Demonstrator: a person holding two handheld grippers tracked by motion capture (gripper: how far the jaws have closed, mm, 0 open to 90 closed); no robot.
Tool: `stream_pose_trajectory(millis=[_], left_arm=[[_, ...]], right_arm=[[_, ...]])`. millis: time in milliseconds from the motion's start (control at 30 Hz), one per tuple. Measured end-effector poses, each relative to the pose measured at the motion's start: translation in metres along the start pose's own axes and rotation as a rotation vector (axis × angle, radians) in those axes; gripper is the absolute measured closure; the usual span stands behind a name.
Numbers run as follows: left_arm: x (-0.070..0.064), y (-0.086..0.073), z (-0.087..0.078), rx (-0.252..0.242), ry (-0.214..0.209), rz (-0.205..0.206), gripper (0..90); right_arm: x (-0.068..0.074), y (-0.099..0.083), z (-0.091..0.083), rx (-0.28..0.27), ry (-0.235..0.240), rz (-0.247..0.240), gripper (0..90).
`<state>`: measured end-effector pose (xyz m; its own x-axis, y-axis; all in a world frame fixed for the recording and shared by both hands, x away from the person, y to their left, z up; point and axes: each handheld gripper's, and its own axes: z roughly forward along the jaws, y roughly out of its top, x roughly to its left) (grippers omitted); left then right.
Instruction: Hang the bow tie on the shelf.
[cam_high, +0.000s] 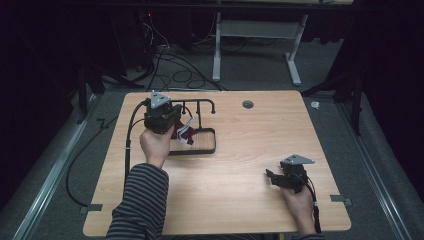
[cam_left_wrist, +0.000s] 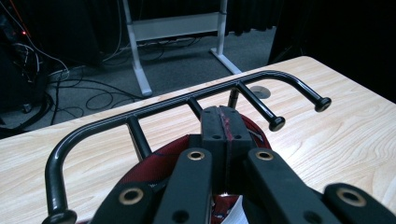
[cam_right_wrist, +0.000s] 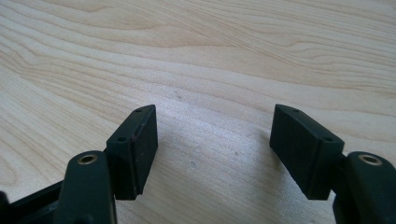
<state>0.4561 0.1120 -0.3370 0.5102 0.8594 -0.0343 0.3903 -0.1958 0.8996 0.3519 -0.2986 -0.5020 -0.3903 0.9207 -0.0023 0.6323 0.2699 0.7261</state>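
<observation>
- Table (cam_high: 235, 165): broad wooden top, the work sits at its far left, the right half bare.
- Rack (cam_left_wrist: 154, 109): black wire frame with pegs standing on a tray base at far left; judging by the setup, the cloth is meant to go over its bar, so clear the top rail before letting go.
- Cloth (cam_high: 184, 132): dark red piece with white, hanging low inside the rack, just right of the left gripper.
- Left gripper (cam_left_wrist: 225, 122): jaws clenched on the cloth, red showing in the seam; keep the pinch firm and lift straight.
- Right gripper (cam_right_wrist: 212, 149): jaws spread wide, holding nothing, low over the near right table; bring it over to steady the rack.
</observation>
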Motion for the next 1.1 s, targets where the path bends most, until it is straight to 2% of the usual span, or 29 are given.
stream_pose_trajectory(millis=[467, 933, 1100], left_arm=[[0.003, 0.001, 0.015, 0.037, 0.015, -0.012, 90.0], [0.006, 0.0, 0.019, 0.039, 0.029, -0.011, 89.4], [0.006, 0.0, 0.019, 0.042, 0.02, -0.015, 88.7]], right_arm=[[0.0, 0.0, 0.0, 0.0, 0.0, 0.001, 33.6], [0.0, 0.0, 0.0, 0.0, 0.001, 0.0, 33.6], [0.0, 0.0, 0.0, 0.0, 0.001, 0.001, 33.6]])
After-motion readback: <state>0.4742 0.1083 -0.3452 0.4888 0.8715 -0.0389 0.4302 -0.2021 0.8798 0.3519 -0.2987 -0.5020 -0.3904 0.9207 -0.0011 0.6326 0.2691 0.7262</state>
